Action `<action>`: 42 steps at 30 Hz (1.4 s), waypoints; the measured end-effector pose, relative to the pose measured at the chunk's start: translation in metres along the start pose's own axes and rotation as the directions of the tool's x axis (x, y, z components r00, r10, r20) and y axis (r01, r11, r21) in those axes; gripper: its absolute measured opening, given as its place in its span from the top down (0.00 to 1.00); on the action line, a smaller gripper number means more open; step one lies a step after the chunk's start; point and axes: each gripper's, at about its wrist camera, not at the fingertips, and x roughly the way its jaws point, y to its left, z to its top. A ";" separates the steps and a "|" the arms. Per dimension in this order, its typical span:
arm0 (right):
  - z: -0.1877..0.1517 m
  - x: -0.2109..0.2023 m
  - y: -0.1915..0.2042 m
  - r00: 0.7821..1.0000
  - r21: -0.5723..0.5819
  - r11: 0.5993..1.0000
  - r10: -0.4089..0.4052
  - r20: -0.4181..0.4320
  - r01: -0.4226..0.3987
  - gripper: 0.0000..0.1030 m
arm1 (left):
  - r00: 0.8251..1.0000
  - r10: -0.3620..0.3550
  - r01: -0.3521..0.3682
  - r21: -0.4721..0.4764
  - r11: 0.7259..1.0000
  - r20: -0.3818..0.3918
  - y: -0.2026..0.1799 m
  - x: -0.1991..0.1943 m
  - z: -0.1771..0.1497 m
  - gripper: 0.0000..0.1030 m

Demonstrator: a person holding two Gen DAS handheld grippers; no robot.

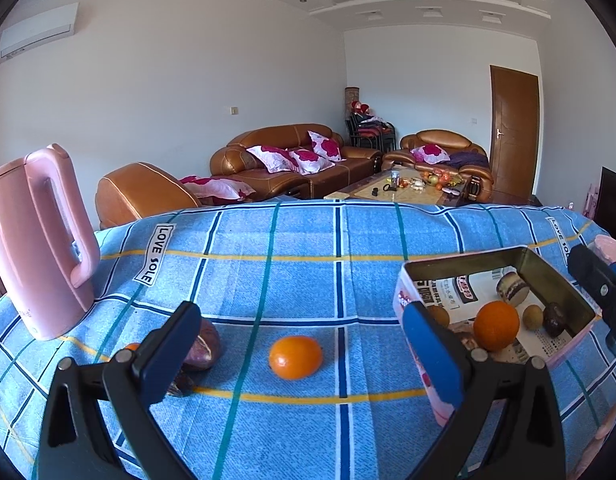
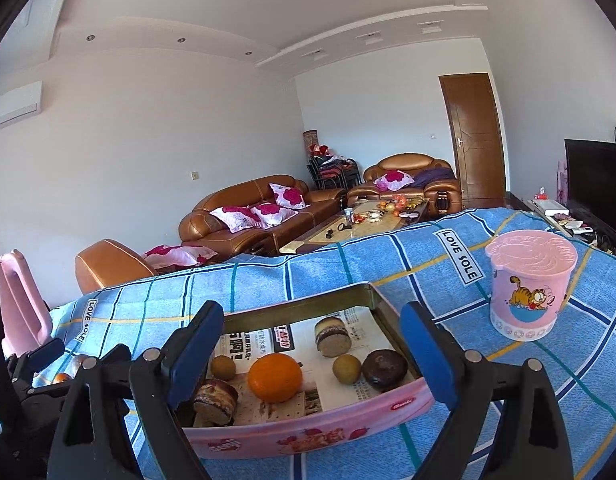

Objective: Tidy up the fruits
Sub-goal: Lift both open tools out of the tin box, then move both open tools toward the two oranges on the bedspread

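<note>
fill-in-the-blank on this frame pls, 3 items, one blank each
1. The loose orange lies on the blue checked ____, outside the tin box.
2. The box is lined with ____.
3. The left gripper's jaws stand ____, nothing between them.

Missing words: tablecloth; newspaper; open

A pink kettle (image 1: pixel 36 240) and lidded pink cup (image 2: pixel 529 284) stand on the blue cloth (image 1: pixel 308 240).
</note>
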 end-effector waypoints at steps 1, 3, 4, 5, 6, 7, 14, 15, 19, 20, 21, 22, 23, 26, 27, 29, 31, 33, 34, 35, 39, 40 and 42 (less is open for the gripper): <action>-0.001 0.000 0.005 1.000 -0.007 1.000 0.004 -0.005 -0.004 0.11 | 1.000 0.002 -0.002 -0.003 1.000 -0.001 0.003 0.000 0.000 0.00; -0.003 0.002 0.016 1.000 -0.019 1.000 0.006 -0.013 -0.006 0.11 | 1.000 0.007 -0.007 -0.006 1.000 -0.005 0.011 0.001 0.000 0.00; -0.004 0.002 0.021 1.000 -0.024 1.000 0.011 -0.015 -0.011 0.11 | 1.000 0.011 -0.011 -0.008 1.000 -0.006 0.015 0.001 -0.001 0.00; -0.004 0.002 0.024 1.000 -0.027 0.999 0.019 -0.018 -0.019 0.11 | 1.000 0.014 -0.014 -0.011 1.000 -0.007 0.018 0.002 0.000 0.00; -0.005 0.003 0.029 0.999 -0.029 0.999 0.026 -0.023 -0.027 0.11 | 1.000 0.017 -0.017 -0.014 1.000 -0.008 0.022 0.002 -0.001 0.00; -0.006 0.004 0.033 0.999 -0.031 0.999 0.032 -0.028 -0.033 0.11 | 1.000 0.021 -0.021 -0.017 1.000 -0.010 0.026 0.002 -0.001 0.00; -0.012 0.008 0.062 0.997 -0.050 0.996 0.067 -0.045 -0.070 0.11 | 0.999 0.041 -0.043 -0.049 0.998 -0.033 0.057 0.008 -0.002 0.00; -0.013 0.009 0.066 0.996 -0.054 0.996 0.072 -0.048 -0.075 0.11 | 0.998 0.043 -0.045 -0.053 0.998 -0.037 0.061 0.009 -0.003 0.00; -0.015 0.014 0.082 0.994 -0.075 0.993 0.088 -0.060 -0.093 0.11 | 0.997 0.052 -0.056 -0.066 0.996 -0.057 0.076 0.013 -0.004 0.00; -0.016 0.014 0.087 0.993 -0.078 0.992 0.095 -0.064 -0.100 0.11 | 0.996 0.053 -0.058 -0.070 0.996 -0.065 0.080 0.014 -0.004 0.00; -0.017 0.015 0.091 0.992 -0.083 0.991 0.102 -0.069 -0.107 0.11 | 0.996 0.054 -0.059 -0.073 0.996 -0.071 0.084 0.016 -0.005 0.00; -0.018 0.016 0.095 0.992 -0.087 0.990 0.106 -0.075 -0.113 0.11 | 0.995 0.056 -0.062 -0.074 0.995 -0.077 0.088 0.017 -0.005 0.00; -0.019 0.017 0.099 0.991 -0.092 0.989 0.111 -0.081 -0.118 0.11 | 0.995 0.060 -0.066 -0.072 0.995 -0.082 0.092 0.018 -0.005 0.00; -0.021 0.021 0.110 0.987 -0.106 0.985 0.123 -0.099 -0.133 0.11 | 0.991 0.082 -0.088 -0.057 0.994 -0.102 0.107 0.025 -0.005 0.00; -0.021 0.022 0.113 0.986 -0.110 0.984 0.128 -0.105 -0.139 0.11 | 0.989 0.093 -0.100 -0.054 0.994 -0.111 0.113 0.028 -0.005 0.00; -0.023 0.026 0.120 0.984 -0.121 0.981 0.134 -0.121 -0.148 0.11 | 0.983 0.132 -0.140 -0.056 0.989 -0.129 0.127 0.034 -0.005 0.00; -0.025 0.030 0.127 0.981 -0.136 0.979 0.130 -0.145 -0.150 0.11 | 0.974 0.159 -0.171 -0.063 0.983 -0.159 0.143 0.040 -0.005 0.00; -0.027 0.036 0.133 0.975 -0.148 0.976 0.131 -0.179 -0.158 0.11 | 0.968 0.173 -0.190 -0.080 0.979 -0.183 0.159 0.045 -0.006 0.00; -0.028 0.039 0.137 0.971 -0.154 0.974 0.135 -0.197 -0.167 0.11 | 0.965 0.178 -0.198 -0.091 0.976 -0.192 0.166 0.046 -0.007 0.00; -0.030 0.043 0.141 0.966 -0.163 0.971 0.137 -0.217 -0.174 0.11 | 0.963 0.180 -0.203 -0.100 0.974 -0.201 0.174 0.048 -0.007 0.00; -0.037 0.057 0.160 0.942 -0.193 0.957 0.151 -0.301 -0.216 0.12 | 0.957 0.171 -0.200 -0.105 0.974 -0.236 0.192 0.052 -0.008 0.00; -0.038 0.061 0.164 0.935 -0.200 0.954 0.153 -0.320 -0.224 0.12 | 0.956 0.167 -0.194 -0.094 0.976 -0.242 0.194 0.053 -0.009 0.00; -0.043 0.069 0.174 0.921 -0.216 0.947 0.148 -0.359 -0.236 0.18 | 0.954 0.162 -0.182 -0.059 0.981 -0.254 0.194 0.054 -0.010 0.00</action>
